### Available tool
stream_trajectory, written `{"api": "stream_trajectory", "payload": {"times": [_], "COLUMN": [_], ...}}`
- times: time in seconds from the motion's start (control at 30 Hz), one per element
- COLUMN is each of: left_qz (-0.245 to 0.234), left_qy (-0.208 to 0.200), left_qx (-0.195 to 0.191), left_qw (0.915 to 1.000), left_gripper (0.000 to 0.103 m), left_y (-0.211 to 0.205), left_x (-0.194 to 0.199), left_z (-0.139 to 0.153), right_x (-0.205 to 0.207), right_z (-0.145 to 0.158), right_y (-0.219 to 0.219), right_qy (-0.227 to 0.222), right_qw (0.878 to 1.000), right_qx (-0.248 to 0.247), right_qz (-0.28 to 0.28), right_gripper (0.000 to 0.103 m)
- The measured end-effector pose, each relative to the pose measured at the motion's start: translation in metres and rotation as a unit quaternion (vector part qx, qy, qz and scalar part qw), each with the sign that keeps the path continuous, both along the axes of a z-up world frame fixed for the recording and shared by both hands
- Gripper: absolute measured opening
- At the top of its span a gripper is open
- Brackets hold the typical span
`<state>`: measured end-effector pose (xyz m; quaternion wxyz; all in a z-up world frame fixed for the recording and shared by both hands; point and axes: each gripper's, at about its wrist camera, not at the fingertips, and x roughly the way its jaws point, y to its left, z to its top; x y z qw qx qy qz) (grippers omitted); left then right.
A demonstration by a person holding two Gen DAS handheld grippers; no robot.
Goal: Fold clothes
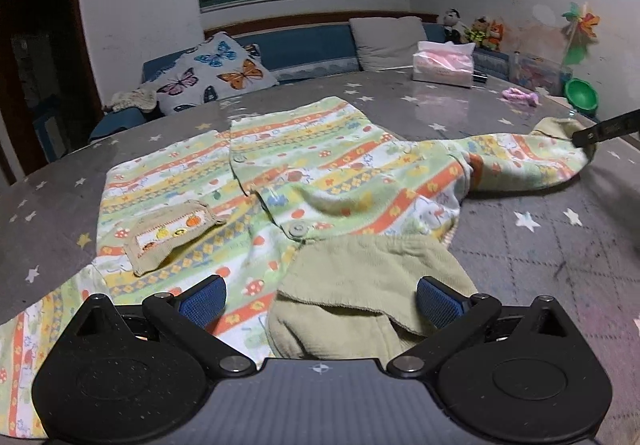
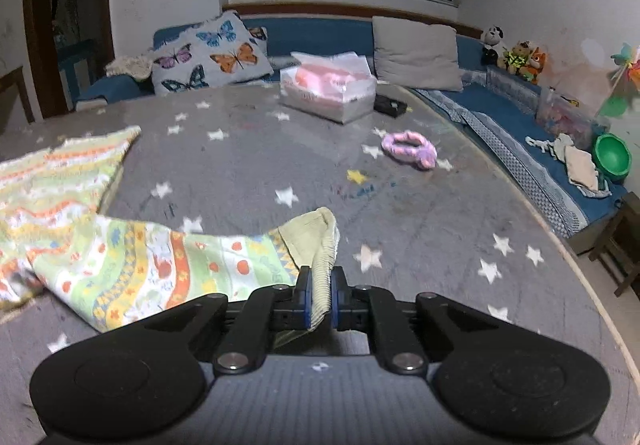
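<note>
A child's striped green, orange and yellow jacket point(image 1: 312, 173) lies spread on the grey star-patterned table point(image 1: 520, 253), with a beige pocket point(image 1: 168, 237) and a green collar point(image 1: 372, 285). My left gripper point(image 1: 320, 301) is open just above the collar, fingers wide apart on either side of it. My right gripper point(image 2: 319, 297) is shut on the ribbed cuff point(image 2: 320, 245) of the jacket's sleeve point(image 2: 168, 265), which stretches out to the right; that gripper also shows in the left wrist view point(image 1: 588, 135) at the sleeve end point(image 1: 560, 129).
A tissue box point(image 2: 328, 89), a pink scrunchie point(image 2: 408, 149) and a small black object point(image 2: 390, 106) lie on the far part of the table. A blue sofa with a butterfly cushion point(image 2: 208, 53), soft toys point(image 2: 516, 57) and a green bowl point(image 2: 612, 157) rings the table.
</note>
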<state>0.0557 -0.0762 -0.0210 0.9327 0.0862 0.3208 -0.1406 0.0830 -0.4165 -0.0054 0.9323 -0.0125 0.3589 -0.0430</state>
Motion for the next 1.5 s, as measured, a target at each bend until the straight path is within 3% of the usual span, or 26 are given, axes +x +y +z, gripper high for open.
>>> {"api": "stream_trajectory", "payload": {"times": [0.1,0.27,0.43,0.5,0.63,0.8,1.03,1.13,1.23,1.37,1.5], "left_qz": [-0.006,-0.005,-0.006,-0.013,-0.033,-0.053,-0.050,-0.053,-0.059,-0.081,-0.105], "left_qy": [0.002,-0.005,-0.013,-0.016,-0.021,-0.020,-0.023,-0.024,-0.024,-0.025,-0.016], "left_qx": [0.001,0.000,-0.004,-0.003,0.001,0.008,0.004,0.000,0.004,0.007,0.020], "left_qw": [1.0000,1.0000,0.9999,0.9998,0.9992,0.9984,0.9985,0.9983,0.9980,0.9964,0.9942], "left_gripper": [0.103,0.103,0.101,0.090,0.071,0.038,0.017,0.013,0.011,0.010,0.010], "left_y": [0.005,0.016,0.020,0.019,0.017,0.013,0.019,0.022,0.023,0.025,0.027], "left_x": [-0.003,-0.013,-0.027,-0.032,-0.039,-0.039,-0.039,-0.041,-0.043,-0.050,-0.055], "left_z": [0.001,0.006,0.011,0.012,0.011,0.009,0.013,0.014,0.014,0.020,0.018], "right_x": [0.004,0.002,-0.015,-0.020,-0.033,-0.054,-0.086,-0.093,-0.094,-0.100,-0.115], "right_z": [-0.010,0.003,0.027,0.036,0.047,0.043,0.022,0.010,0.006,0.021,0.026], "right_y": [0.000,0.005,0.032,0.044,0.091,0.156,0.222,0.238,0.245,0.233,0.235], "right_qy": [0.009,0.000,-0.019,-0.024,-0.020,0.004,0.036,0.027,0.021,0.016,0.026], "right_qw": [1.000,1.000,0.997,0.994,0.978,0.941,0.890,0.889,0.894,0.892,0.877], "right_qx": [0.002,-0.015,-0.005,0.005,0.023,0.022,-0.004,-0.037,-0.057,-0.048,-0.051], "right_qz": [-0.008,0.004,0.069,0.102,0.206,0.336,0.454,0.455,0.443,0.450,0.478], "right_gripper": [0.009,0.019,0.021,0.022,0.022,0.022,0.029,0.027,0.006,0.003,0.003]}}
